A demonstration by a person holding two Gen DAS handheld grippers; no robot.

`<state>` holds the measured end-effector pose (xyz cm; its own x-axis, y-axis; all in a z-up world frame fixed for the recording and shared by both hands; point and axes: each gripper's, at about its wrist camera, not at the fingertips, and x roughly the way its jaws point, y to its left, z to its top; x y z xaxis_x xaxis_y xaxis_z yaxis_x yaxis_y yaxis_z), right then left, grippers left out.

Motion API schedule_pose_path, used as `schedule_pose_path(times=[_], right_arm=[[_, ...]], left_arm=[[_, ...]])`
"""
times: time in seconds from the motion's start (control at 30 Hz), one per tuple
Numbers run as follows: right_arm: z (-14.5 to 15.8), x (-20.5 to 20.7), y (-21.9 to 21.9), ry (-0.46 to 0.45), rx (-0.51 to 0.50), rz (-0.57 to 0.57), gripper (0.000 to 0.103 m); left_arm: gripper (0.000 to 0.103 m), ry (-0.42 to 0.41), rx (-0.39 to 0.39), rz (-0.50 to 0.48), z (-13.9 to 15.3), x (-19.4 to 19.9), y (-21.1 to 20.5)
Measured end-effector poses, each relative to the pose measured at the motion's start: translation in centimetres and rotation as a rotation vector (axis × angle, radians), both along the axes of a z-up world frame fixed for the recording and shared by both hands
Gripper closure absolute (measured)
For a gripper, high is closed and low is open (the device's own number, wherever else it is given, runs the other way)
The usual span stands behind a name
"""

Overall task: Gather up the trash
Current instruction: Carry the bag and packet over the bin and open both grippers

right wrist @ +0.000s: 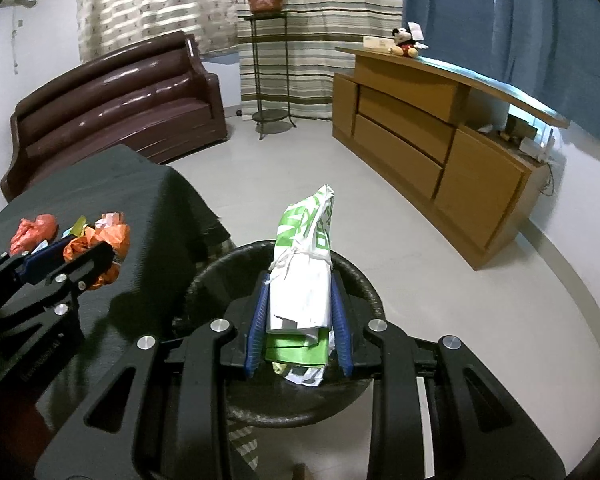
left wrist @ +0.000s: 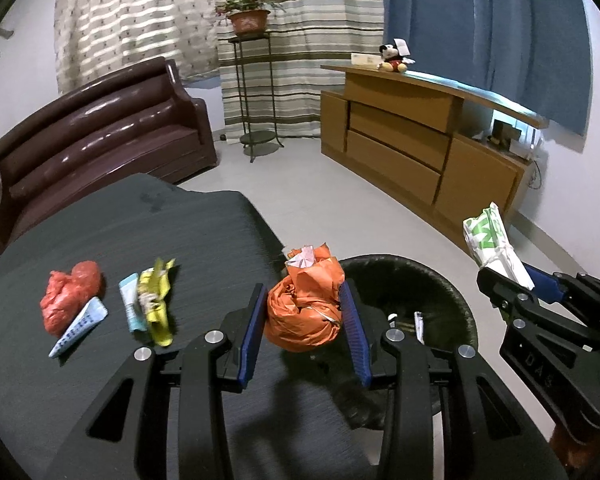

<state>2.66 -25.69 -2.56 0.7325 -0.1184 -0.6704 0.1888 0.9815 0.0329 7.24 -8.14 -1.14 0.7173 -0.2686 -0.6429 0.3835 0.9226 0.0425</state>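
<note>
Above the black bin's rim (right wrist: 204,280), the white-and-green bag (right wrist: 300,280) sits clamped in the right gripper (right wrist: 300,312) jaws. Beside it, left gripper (left wrist: 304,320) jaws pinch a crumpled orange bag (left wrist: 304,312) over the desk (left wrist: 140,220) edge.

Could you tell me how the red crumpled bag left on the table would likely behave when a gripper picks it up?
The red crumpled bag looks like thin wrinkled plastic, so probably floppy and light. Its glossy film may slip, and it should squash between pads rather than roll.
</note>
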Motion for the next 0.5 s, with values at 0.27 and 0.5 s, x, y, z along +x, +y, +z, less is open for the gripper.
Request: schedule_pose_path(times=[0.27, 0.5], right_arm=[[-0.9, 0.3, -1.0, 0.021, 0.007, -0.023, 0.074], [-1.7, 0.5, -1.6, 0.040, 0.007, -0.038, 0.074]], left_arm=[[0.065, 0.013, 0.022, -0.012, -1.0, 0.5, -1.9], [0.065, 0.033, 0.041, -0.007, -1.9, 1.3, -2.4]])
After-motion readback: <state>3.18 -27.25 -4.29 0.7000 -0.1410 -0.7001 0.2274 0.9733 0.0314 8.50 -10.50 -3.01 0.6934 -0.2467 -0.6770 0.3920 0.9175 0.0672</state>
